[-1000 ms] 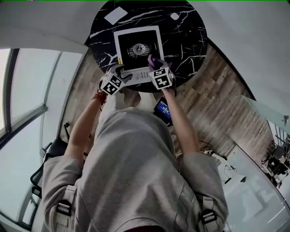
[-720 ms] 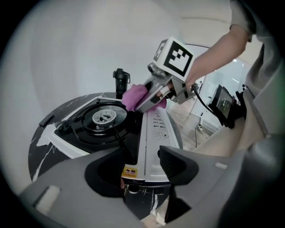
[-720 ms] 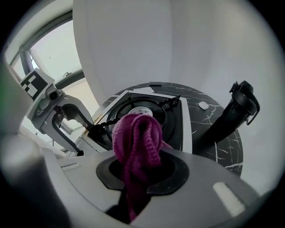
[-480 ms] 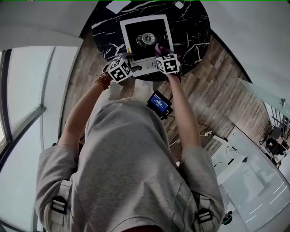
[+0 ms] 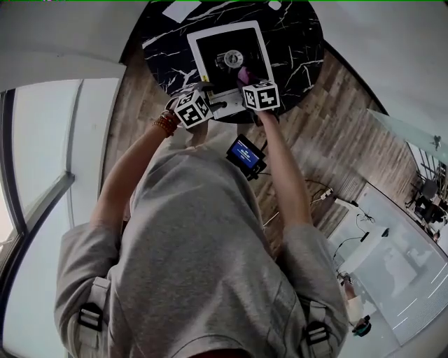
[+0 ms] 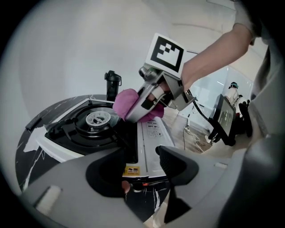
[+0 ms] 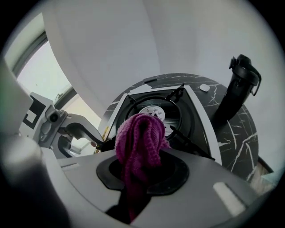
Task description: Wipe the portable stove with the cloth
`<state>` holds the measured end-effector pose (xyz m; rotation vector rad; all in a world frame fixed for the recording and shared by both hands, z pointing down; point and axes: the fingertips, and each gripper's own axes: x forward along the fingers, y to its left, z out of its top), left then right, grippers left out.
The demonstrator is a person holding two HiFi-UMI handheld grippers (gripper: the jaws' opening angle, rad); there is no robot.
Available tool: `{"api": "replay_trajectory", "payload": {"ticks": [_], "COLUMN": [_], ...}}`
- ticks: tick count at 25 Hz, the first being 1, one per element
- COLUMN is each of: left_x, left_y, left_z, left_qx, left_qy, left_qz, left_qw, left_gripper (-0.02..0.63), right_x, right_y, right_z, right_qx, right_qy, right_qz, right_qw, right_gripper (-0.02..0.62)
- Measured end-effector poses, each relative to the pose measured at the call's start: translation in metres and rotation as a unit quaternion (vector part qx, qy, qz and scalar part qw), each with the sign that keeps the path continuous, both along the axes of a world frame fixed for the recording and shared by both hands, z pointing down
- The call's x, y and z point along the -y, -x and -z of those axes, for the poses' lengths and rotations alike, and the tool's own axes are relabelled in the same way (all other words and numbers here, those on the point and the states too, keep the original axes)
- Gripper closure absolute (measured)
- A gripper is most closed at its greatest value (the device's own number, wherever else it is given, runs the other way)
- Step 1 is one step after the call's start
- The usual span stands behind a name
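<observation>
The portable stove [image 5: 210,38], white with a black top and a round burner [image 5: 231,59], sits on a round black marble table [image 5: 297,49]. My right gripper [image 5: 246,80] is shut on a bunched purple cloth [image 5: 243,73], held over the stove's right side beside the burner. In the right gripper view the cloth [image 7: 142,138] sticks up between the jaws, with the burner [image 7: 151,113] just behind it. My left gripper [image 6: 142,167] is at the stove's near left corner. Its jaws stand apart, with the front panel [image 6: 149,156] in the gap. No pad visibly presses on it.
A black bottle [image 7: 238,89] stands on the table to the right of the stove. At the table's far side lie a white card [image 5: 180,10] and a small white piece [image 7: 204,87]. A device with a blue screen [image 5: 243,155] sits below the table edge, above the wooden floor [image 5: 329,133].
My right gripper has carried the cloth from the stove's near right corner onto the black top by the burner. The left gripper has rolled but stays at the near left corner.
</observation>
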<state>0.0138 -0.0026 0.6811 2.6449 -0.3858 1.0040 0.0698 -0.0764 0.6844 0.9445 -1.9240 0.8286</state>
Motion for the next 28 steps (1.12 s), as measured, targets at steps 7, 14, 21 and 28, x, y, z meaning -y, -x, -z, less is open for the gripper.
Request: {"api": "replay_trajectory", "payload": {"ticks": [7,14,21,28], "left_x": [0.0,0.002,0.003,0.002], "left_y": [0.0,0.001,0.003,0.008], "left_z": [0.001,0.0,0.0,0.015], "left_qx": [-0.008,-0.013,-0.018,-0.033], "left_qy": [0.004,0.007,0.012,-0.025], "left_qz": [-0.013,-0.023,-0.032,-0.061], "left_qw": [0.9999,0.9996,0.9993,0.9973], "left_gripper": [0.383,0.393,0.406,0.342], "right_x": [-0.007,-0.014,-0.019,-0.032], "right_y": [0.014,0.037,0.054,0.06], "right_z": [0.0,0.001,0.0,0.052], "right_qx": [0.039,0.085,0.15,0.296], "right_qy": [0.024,0.044,0.085,0.073], "right_qz": [-0.016,-0.013,-0.038,-0.038], "right_qw": [0.999,0.995,0.984,0.952], "right_gripper": [0.502,0.502,0.506,0.503]}}
